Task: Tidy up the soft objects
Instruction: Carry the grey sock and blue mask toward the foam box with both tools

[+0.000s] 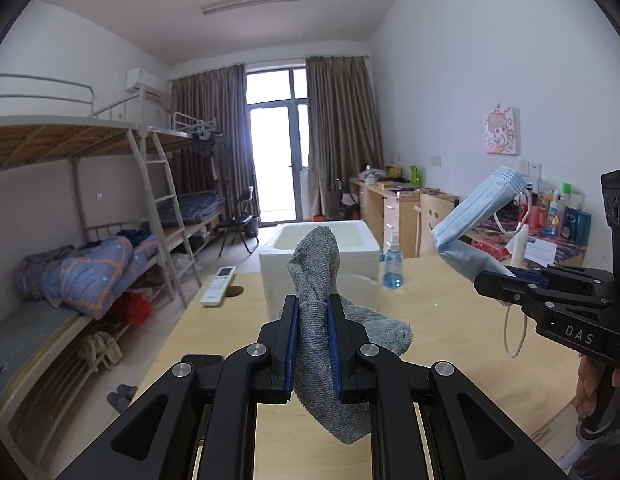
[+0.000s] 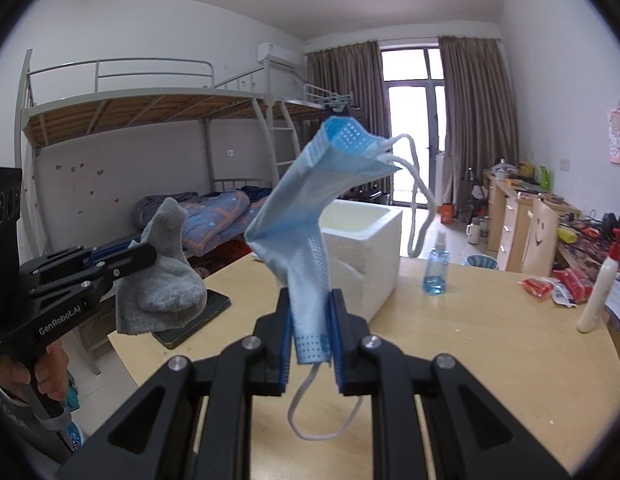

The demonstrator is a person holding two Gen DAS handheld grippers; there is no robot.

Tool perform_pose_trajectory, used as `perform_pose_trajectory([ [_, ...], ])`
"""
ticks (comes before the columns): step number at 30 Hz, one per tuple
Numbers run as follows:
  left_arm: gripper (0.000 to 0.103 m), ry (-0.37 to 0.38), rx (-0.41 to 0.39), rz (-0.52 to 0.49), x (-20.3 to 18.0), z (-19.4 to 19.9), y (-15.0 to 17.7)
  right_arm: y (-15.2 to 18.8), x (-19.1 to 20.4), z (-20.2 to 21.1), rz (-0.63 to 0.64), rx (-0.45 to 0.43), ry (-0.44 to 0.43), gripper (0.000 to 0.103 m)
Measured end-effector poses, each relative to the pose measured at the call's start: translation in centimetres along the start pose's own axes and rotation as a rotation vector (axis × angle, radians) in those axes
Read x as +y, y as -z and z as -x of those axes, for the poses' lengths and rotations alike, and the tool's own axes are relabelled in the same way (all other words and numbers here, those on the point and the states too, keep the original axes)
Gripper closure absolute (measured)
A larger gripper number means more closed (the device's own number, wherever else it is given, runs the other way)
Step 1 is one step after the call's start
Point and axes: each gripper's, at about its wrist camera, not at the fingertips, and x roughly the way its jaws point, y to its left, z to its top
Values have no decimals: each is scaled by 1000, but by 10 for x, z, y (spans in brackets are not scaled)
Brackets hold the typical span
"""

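Grey sock (image 1: 316, 320) middle hidden between left hand-held gripper (image 1: 313, 312) pads.

— What do the rigs look like?
— Left gripper (image 1: 312, 308) and right gripper (image 2: 310, 304): black linkages, silver screws, blue pads — "GenRobot.AI" and "DAS" printed white on the sides.
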Motion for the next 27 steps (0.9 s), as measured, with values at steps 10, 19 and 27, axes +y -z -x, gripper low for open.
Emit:
perform_pose_trajectory([
  [10, 88, 9, 0, 11, 4, -11, -2, -8, -2, -12, -4, 22, -3, 83],
  [19, 88, 13, -10, 5, 8, -17, -4, -15, -2, -21, -13, 33, 9, 83],
  [27, 88, 23, -14, 1, 10, -23, -10, -26, -4, -30, -14, 40, 10, 83],
])
